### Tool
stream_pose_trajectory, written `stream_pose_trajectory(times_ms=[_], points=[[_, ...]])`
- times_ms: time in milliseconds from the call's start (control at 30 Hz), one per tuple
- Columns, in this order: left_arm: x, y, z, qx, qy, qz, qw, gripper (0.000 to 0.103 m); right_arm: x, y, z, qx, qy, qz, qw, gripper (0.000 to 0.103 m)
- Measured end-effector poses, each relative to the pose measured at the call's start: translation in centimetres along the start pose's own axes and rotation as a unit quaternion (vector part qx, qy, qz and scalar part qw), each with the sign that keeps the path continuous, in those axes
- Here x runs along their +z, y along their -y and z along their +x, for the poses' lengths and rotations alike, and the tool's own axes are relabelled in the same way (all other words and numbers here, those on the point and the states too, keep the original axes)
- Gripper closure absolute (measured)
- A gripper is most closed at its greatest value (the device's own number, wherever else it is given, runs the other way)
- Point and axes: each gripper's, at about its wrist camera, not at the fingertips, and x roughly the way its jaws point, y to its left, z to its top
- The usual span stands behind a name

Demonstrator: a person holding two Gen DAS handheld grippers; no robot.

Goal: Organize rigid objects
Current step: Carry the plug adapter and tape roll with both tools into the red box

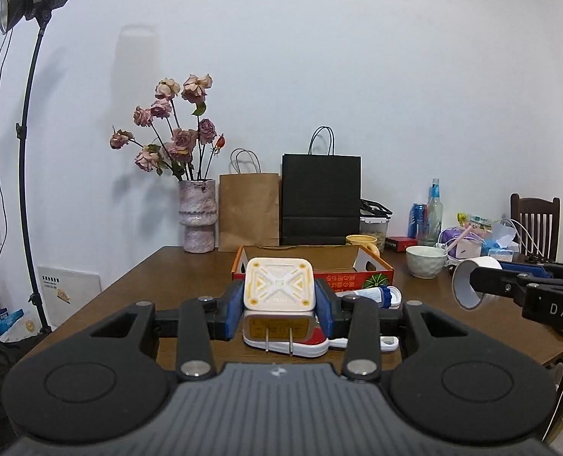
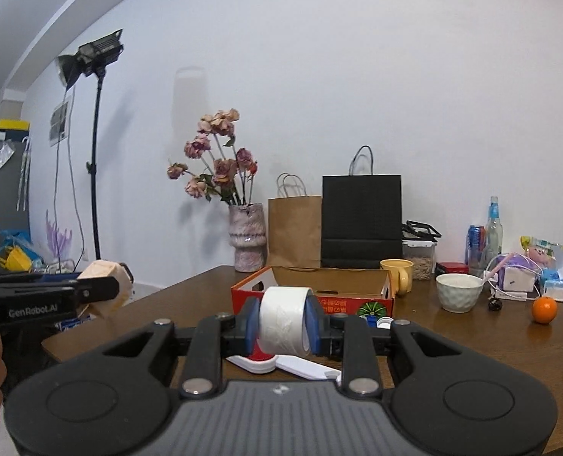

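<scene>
Charger: we see a cream, rounded-square plug adapter [image 1: 279, 285] with a yellow cross pattern on its face and two metal prongs underneath, at lower centre of the left wrist view, lifted above the table [image 1: 129, 288].
Left gripper: our left gripper [image 1: 279, 306] has its blue pads pressed on both sides of the charger, jaws narrowly apart around it; it points nearly level toward the box.
Tape roll: a white roll of tape [image 2: 284, 319], smooth and cylindrical, stands on edge at centre of the right wrist view, also off the table.
Right gripper: our right gripper [image 2: 284, 323] clamps the tape roll across its flat sides, jaws only as wide as the roll; it too points almost level.
Box: a red cardboard box [image 2: 351, 302] with a plain brown inside sits open on the table just beyond both grippers, at mid-frame.
Table: dark brown wood, glossy.
Beneath the grippers: a white-and-red flat plastic item [image 2: 260, 363] lies on the table; we cannot tell what it is.
Behind the box: a mottled pink ceramic vase [image 1: 197, 220] of dried roses, a brown paper bag [image 1: 248, 211] and a black paper bag [image 1: 320, 201] against the wall.
Right of frame: a white dimpled bowl [image 2: 459, 292] and an orange [image 2: 544, 309].
</scene>
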Motion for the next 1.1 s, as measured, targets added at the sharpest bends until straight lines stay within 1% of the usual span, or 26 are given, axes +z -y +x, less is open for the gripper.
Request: stream_pose_trajectory(times_ms=[167,300,533,667,733,867,1000,1100], points=[[0.1,0.2,0.7,0.002,-0.002,-0.002,1.0000,0.064,0.1,0.3,0.9,-0.003,-0.002,0.001,1.000,0.078],[0.4,-0.1,2.3,0.008,0.000,0.002,1.0000,0.064,0.5,0.9,2.9,-0.005,-0.007,-0.001,1.000,0.078],[2.2,-1.0,7.9,0.011,0.003,-0.005,0.9999,0.064,2.3,3.0,8.9,-0.006,-0.014,-0.002,1.000,0.078],[3.4,-1.1,12.5,0.017,0.007,0.002,0.9998,0.064,3.7,4.6,13.2,-0.012,-0.013,-0.002,1.000,0.078],[3.8,-1.0,15.3,0.023,0.008,0.007,0.9997,0.064,4.5,5.4,15.5,-0.016,-0.013,-0.002,1.000,0.078],[5.2,-1.1,21.4,0.030,0.009,0.015,0.9994,0.064,6.3,7.2,20.5,-0.011,-0.017,0.007,1.000,0.078],[7.1,-1.6,27.0,0.027,0.014,0.006,0.9995,0.064,8.2,9.1,26.9,-0.017,-0.027,0.006,0.999,0.078],[8.5,-1.7,31.4,0.027,0.008,0.014,0.9995,0.064,9.1,10.5,31.6,-0.022,-0.046,0.010,0.999,0.078]])
